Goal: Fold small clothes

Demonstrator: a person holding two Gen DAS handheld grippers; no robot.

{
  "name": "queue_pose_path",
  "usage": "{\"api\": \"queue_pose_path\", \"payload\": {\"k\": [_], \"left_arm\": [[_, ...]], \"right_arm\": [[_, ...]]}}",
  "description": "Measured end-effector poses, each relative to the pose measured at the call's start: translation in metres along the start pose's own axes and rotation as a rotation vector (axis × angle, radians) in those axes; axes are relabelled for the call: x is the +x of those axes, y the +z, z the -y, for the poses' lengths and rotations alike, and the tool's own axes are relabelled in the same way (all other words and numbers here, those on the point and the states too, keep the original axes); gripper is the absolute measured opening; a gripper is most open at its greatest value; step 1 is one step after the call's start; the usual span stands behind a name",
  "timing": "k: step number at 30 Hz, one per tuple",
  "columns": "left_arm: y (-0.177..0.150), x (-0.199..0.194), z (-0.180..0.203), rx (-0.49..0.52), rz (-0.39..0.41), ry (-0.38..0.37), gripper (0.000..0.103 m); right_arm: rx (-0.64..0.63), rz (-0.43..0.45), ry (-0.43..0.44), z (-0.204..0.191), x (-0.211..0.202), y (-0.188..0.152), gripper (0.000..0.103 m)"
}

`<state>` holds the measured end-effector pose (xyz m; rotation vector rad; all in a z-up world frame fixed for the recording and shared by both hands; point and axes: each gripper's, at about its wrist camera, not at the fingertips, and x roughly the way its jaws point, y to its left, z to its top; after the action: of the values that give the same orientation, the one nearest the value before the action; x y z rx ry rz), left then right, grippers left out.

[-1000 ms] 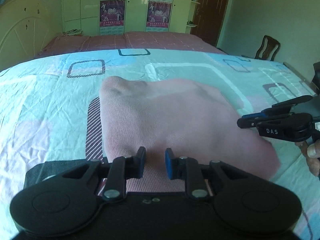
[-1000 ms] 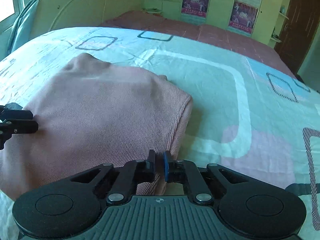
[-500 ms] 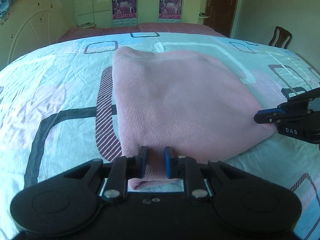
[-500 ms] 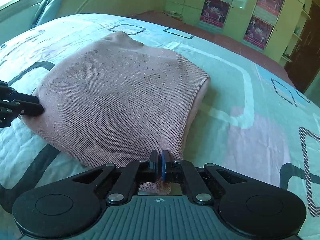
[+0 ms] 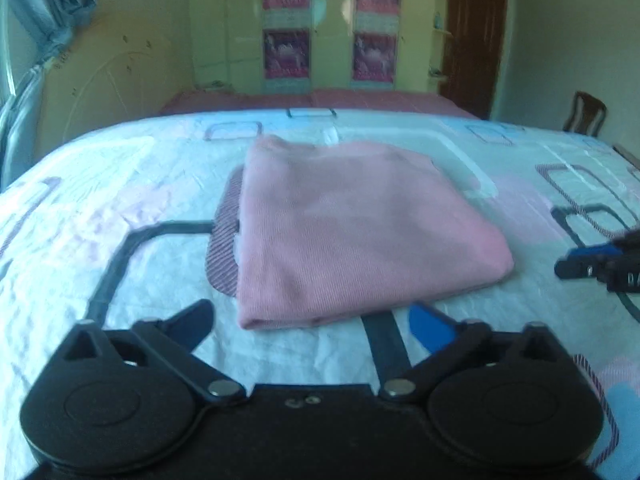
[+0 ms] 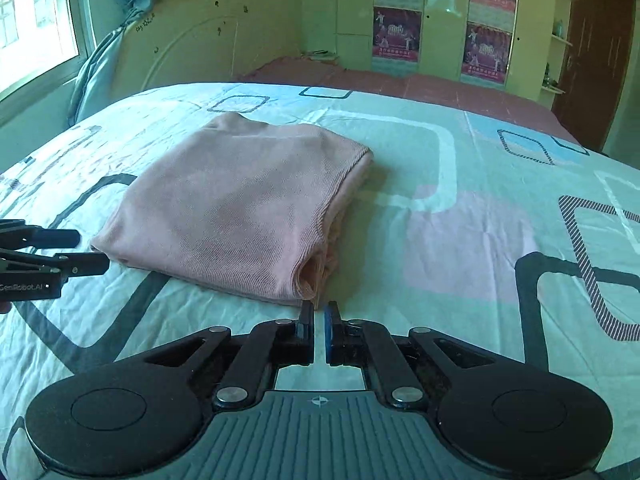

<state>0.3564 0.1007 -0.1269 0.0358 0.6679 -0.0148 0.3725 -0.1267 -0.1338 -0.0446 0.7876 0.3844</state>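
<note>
1. Bedroom with pale green walls, and a bed [image 6: 460, 184] under a mint sheet printed with rounded squares. That sheet is the whole work surface.
2. Left hand-held gripper [image 5: 310, 324]: jaws are opening, spread really wide, with nothing between them but bare sheet. It sits just short of the near edge of the cloth, not touching.
3. Right hand-held gripper [image 6: 317, 318]: jaws are opening too, with only a narrow gap so far and nothing in it. The tips are right beside the near corner of the cloth, and I can't tell if they touch it.
4. The pink garment [image 6: 240, 204] lies folded into a chunky rectangle flat on the bed, between the two grippers. In the right wrist view you can see the stacked layers at its open near corner.
5. Further out: a wardrobe [image 6: 440, 20] with four posters on its doors, a dark wooden door [image 6: 596, 52] to the right of it, a blue curtain [image 6: 116, 28] by the window on the left, and a wooden chair [image 5: 586, 114] at the right edge of the left view.
</note>
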Motion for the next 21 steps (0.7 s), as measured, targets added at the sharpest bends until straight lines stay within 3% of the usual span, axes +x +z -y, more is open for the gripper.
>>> {"api": "queue_pose_path", "payload": {"k": [1, 2, 7, 21], "left_arm": [[-0.002, -0.005, 0.003, -0.001, 0.012, 0.006, 0.103], [-0.003, -0.007, 0.006, -0.002, -0.001, 0.002, 0.103], [-0.011, -0.028, 0.021, 0.020, -0.019, 0.015, 0.103], [-0.021, -0.139, 0.058, 0.003, 0.065, -0.008, 0.103]], "right_arm": [[0.006, 0.028, -0.015, -0.001, -0.006, -0.003, 0.103], [0.000, 0.075, -0.013, -0.002, -0.012, -0.007, 0.103], [0.034, 0.077, -0.035, -0.006, -0.029, -0.016, 0.103], [0.107, 0.218, -0.098, -0.029, -0.154, -0.052, 0.103]]}}
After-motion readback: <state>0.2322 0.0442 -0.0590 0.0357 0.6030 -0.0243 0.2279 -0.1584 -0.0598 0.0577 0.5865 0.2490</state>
